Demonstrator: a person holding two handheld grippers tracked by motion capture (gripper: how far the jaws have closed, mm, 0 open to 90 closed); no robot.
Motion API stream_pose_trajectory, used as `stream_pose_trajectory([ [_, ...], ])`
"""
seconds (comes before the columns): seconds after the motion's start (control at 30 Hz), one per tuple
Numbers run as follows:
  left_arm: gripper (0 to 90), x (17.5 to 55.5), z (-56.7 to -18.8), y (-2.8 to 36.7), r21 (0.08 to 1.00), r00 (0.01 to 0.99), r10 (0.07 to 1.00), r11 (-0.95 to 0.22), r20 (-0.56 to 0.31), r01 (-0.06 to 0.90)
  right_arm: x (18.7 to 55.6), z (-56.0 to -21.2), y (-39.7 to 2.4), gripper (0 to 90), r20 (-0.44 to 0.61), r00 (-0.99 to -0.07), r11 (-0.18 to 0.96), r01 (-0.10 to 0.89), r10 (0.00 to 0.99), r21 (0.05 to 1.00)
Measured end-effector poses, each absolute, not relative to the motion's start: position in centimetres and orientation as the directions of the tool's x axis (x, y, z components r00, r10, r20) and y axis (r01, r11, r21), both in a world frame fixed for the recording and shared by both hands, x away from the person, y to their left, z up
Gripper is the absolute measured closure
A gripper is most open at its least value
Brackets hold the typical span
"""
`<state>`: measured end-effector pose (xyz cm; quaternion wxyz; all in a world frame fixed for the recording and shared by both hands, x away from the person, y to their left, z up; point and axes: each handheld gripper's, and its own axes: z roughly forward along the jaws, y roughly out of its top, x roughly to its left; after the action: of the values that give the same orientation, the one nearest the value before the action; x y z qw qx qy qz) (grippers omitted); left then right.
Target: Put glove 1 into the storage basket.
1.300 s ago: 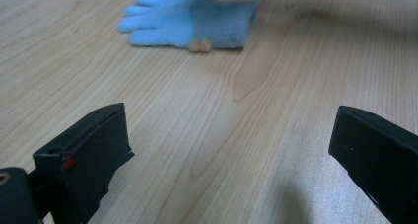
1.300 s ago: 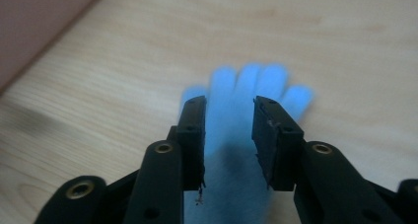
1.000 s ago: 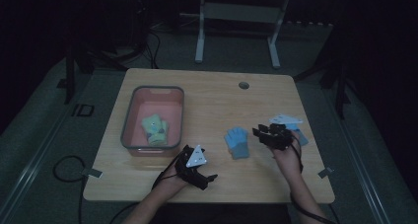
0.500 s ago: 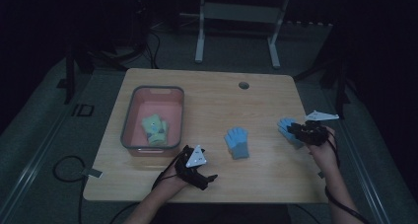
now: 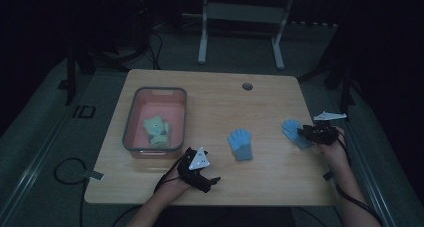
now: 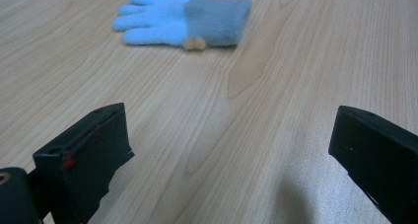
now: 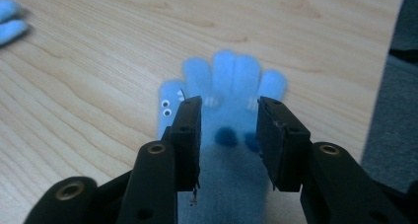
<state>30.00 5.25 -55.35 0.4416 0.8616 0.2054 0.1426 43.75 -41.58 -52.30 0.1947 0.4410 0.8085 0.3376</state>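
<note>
Two light blue gloves lie on the wooden table [image 5: 210, 102]. The plain one [image 5: 241, 143] is in the middle, fingers away from me, and lies ahead of my left gripper [image 6: 231, 118] as a blue-and-grey glove [image 6: 187, 19]. My left gripper [image 5: 211, 183] rests open near the front edge, with only bare wood between its jaws. The second glove [image 5: 290, 128], with googly eyes [image 7: 231, 76], lies near the right edge. My right gripper [image 5: 304, 133] comes at it from the right. Its jaws [image 7: 229, 105] have just been opening and straddle the glove's cuff without pressing on it.
A pink bin with a grey rim [image 5: 131, 117] stands at the left and holds a green glove [image 5: 156, 131]. A round cable hole [image 5: 247, 86] sits near the far edge. Beyond the table is a metal stand [image 5: 240, 17]. The table's right edge is close to my right hand.
My right hand has swung from beside the middle glove out to the right edge and now points left at the googly-eyed glove. The left gripper has stayed put.
</note>
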Motion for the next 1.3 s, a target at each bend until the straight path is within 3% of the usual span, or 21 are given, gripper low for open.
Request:
stream_pose_trajectory([
  [0.23, 1.7, 29.9, -55.4, 5.2, 0.816, 0.874, 0.48, -0.533, 0.074, 0.223, 44.3, -54.1, -41.3, 62.1, -0.024, -0.55, 0.423, 0.612, 0.835, 0.669],
  [0.43, 1.7, 30.0, -55.4, 5.2, 0.812, 0.875, 0.478, -0.54, 0.08, 0.221, 44.0, -54.2, -40.6, 82.8, -0.022, -0.526, 0.404, 0.625, 0.85, 0.668],
  [0.7, 1.7, 29.8, -55.4, 5.2, 0.818, 0.872, 0.484, -0.529, 0.073, 0.224, 43.6, -53.6, -39.2, 86.1, -0.054, -0.428, 0.36, 0.678, 0.902, 0.641],
  [1.0, 1.7, 30.0, -55.4, 5.4, 0.825, 0.869, 0.491, -0.514, 0.058, 0.236, 41.7, -49.5, -36.4, 86.5, -0.01, -0.298, 0.222, 0.688, 0.955, 0.691],
  [1.3, 1.8, 30.2, -55.5, 5.5, 0.831, 0.869, 0.491, -0.505, 0.053, 0.234, 38.8, -48.5, -33.4, 86.5, 0.02, -0.195, 0.119, 0.673, 0.981, 0.73],
])
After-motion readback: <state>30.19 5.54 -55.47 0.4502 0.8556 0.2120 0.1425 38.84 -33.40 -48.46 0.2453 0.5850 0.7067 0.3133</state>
